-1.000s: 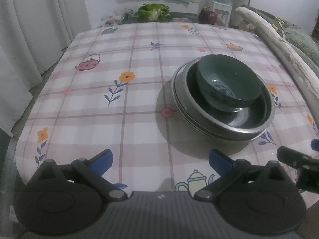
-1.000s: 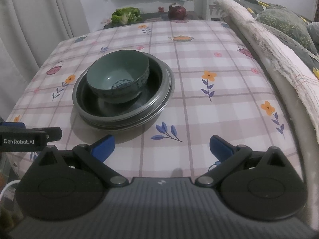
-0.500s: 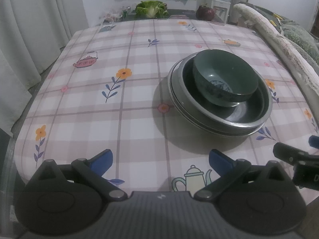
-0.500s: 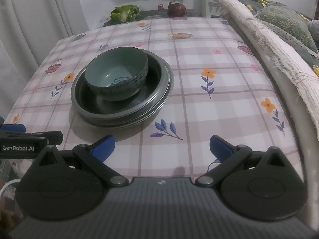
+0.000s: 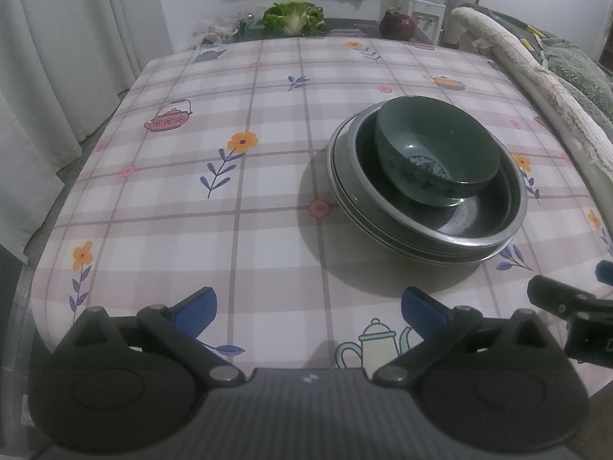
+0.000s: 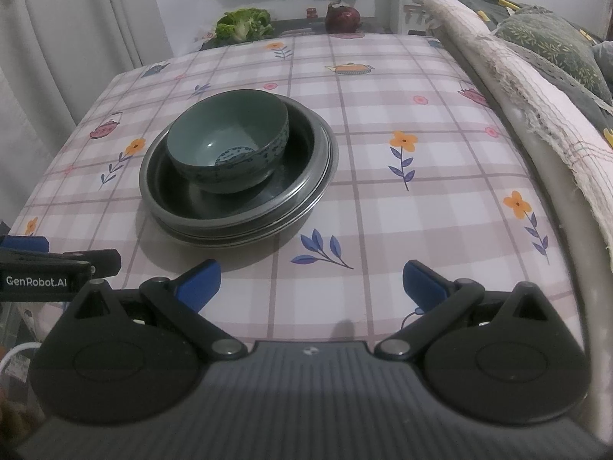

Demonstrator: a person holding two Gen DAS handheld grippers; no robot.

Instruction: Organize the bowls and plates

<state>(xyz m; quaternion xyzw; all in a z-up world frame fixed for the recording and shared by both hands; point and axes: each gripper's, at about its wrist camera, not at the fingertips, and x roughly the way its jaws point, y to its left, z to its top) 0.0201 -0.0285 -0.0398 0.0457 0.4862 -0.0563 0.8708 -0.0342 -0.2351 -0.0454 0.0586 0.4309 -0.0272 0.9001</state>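
Observation:
A dark green bowl (image 5: 436, 153) sits inside a stack of dark metal plates (image 5: 475, 230) on the checked tablecloth; the bowl (image 6: 228, 147) and plates (image 6: 306, 188) also show in the right wrist view. My left gripper (image 5: 309, 306) is open and empty above the table's near edge, left of the stack. My right gripper (image 6: 311, 280) is open and empty at the near edge, right of the stack. Each gripper shows at the edge of the other's view.
The table (image 5: 230, 230) carries a floral and teapot patterned cloth. Curtains (image 5: 57, 76) hang at the left. A padded bed or sofa edge (image 6: 536, 122) runs along the right. Greens (image 5: 293, 17) and a dark round pot (image 5: 396, 25) stand behind the far edge.
Both grippers have drawn back and risen slightly from the stack, so more of the table shows. The bowl and plates have not moved.

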